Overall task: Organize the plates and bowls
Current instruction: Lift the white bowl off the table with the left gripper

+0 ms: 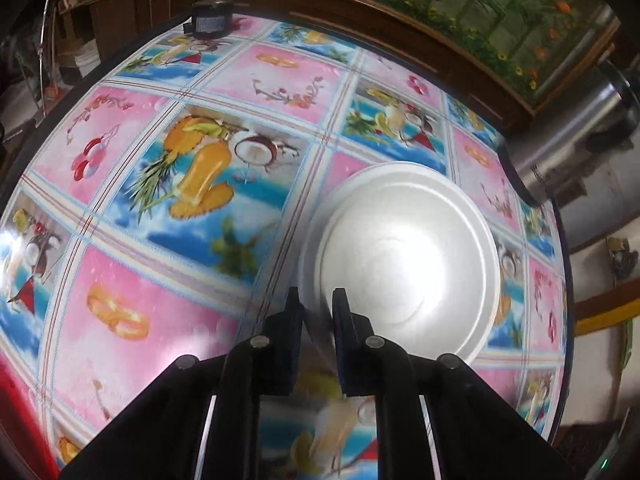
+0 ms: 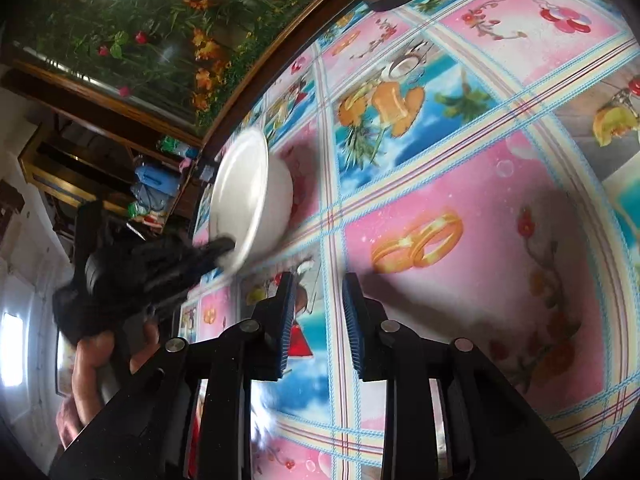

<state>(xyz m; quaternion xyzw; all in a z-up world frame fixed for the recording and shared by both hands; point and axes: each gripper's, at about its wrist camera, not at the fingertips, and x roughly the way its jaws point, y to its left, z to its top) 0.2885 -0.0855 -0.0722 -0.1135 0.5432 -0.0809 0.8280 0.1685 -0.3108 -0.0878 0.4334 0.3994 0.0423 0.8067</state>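
Left tongs (image 1: 316, 300) are clamped on the near rim of the white bowl (image 1: 404, 264), one finger inside, one outside, so it's pinched by the wall only. Right tongs (image 2: 320, 286) hang over the tablecloth (image 2: 460, 200) with a gap between the pads and nothing in it, so basically idle.

The bowl sits on the table toward the far edge, with the steel flask (image 1: 576, 128) well beyond it. In the right view it looks tipped, near side coming up off the cloth, though there's blur so I wouldn't swear to it.

Handling-wise, I'd guess it's ceramic or melamine: stiff, glossy, slick. A rim pinch like this is the obvious hold since the body is far too wide for the jaws. Downside is all the weight hangs off one side, so it'll want to swing or slip out of the pads. If it's ceramic, it chips if it drops. Keep it low and move slowly.
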